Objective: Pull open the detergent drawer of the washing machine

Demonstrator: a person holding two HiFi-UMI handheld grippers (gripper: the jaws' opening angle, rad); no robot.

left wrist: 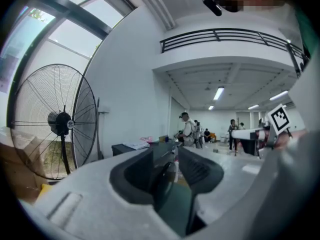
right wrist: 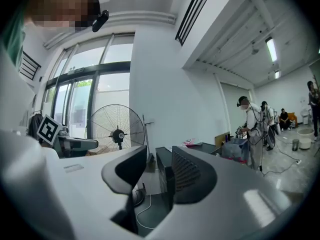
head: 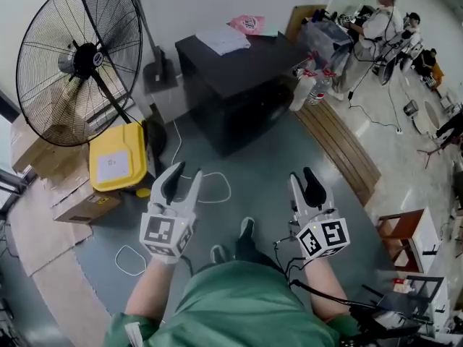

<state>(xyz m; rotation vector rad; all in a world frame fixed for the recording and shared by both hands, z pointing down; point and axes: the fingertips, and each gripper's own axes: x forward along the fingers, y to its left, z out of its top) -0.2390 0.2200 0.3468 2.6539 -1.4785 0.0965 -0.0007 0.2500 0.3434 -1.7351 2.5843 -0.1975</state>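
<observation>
Both of my claws are up in front of me and neither has anything in it. The left gripper (head: 183,184) has its jaws spread wide, and its own view shows only the room beyond between the pads. The right gripper (head: 304,183) is parted too, with a narrower gap that is likewise bare. They sit side by side over the grey-green floor mat (head: 239,172), above my shoes (head: 246,231), pointing roughly level toward the far side of the room.

The task's thing is ahead of me: a black box-shaped appliance (head: 235,85) standing on the mat, well apart from both grippers. I take it for the washing machine, though from this steep angle I see mostly its top and one dark front face. I cannot pick out the detergent drawer. A sheet of white paper (head: 223,40) and a pink packet (head: 248,24) lie on its top.

To the left stands a large floor fan (head: 79,60), with a yellow container (head: 117,156) at its foot and cardboard boxes (head: 69,194) beside that. A white cable (head: 229,189) loops across the mat just beyond the left gripper. Right of the appliance are spray bottles (head: 300,92) and a wooden bench (head: 340,147). Several people (head: 380,20) stand in the far right corner.
</observation>
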